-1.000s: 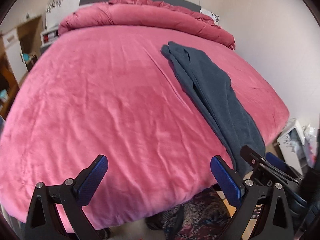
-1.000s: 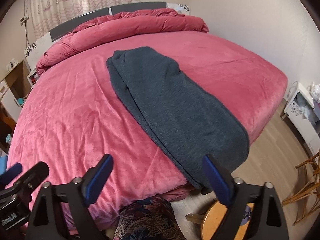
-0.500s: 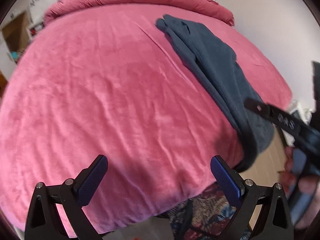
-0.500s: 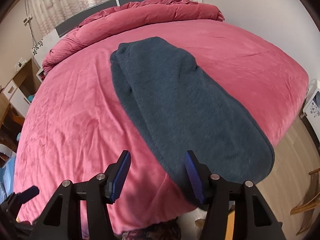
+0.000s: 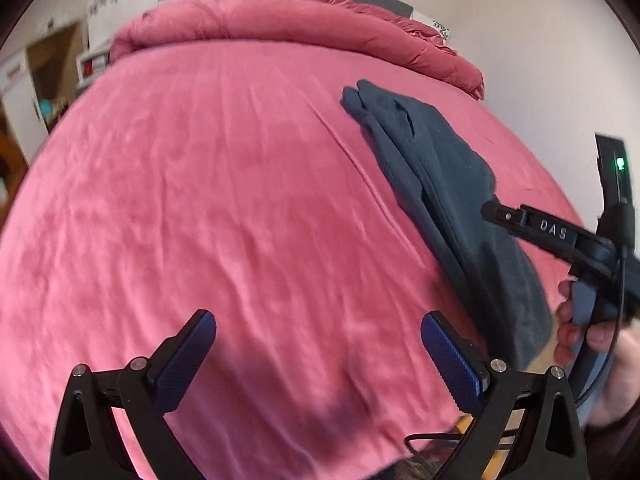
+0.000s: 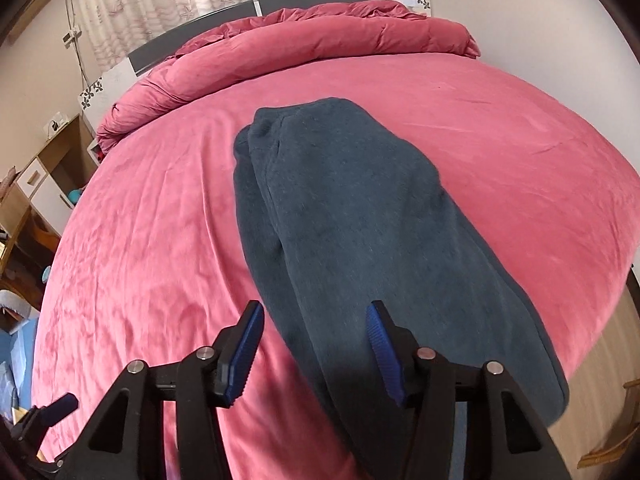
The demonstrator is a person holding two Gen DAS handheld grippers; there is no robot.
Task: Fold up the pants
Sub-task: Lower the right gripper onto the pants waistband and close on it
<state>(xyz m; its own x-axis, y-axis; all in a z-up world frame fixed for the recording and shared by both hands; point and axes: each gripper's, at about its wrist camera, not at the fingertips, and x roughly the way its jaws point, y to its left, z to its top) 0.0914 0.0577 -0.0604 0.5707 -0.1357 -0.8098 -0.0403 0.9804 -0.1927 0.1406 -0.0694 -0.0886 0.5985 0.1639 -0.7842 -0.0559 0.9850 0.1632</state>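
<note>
Right wrist view: right gripper (image 6: 314, 344), jaws closing, nothing pinched, nears the pants (image 6: 360, 216) on the bed (image 6: 160, 208); left gripper (image 5: 318, 354) gapes empty; best pinch both layers.

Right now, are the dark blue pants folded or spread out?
Folded once lengthwise: the dark blue pants lie as one long strip, one leg stacked on the other, on the pink bedspread.

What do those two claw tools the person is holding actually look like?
Each is a black frame of triangular struts with silver bolts, ending in two fingers with ribbed blue pads: the left gripper and right gripper. The right one carries raised "DAS" lettering, a green light and a thin black cable.
</note>
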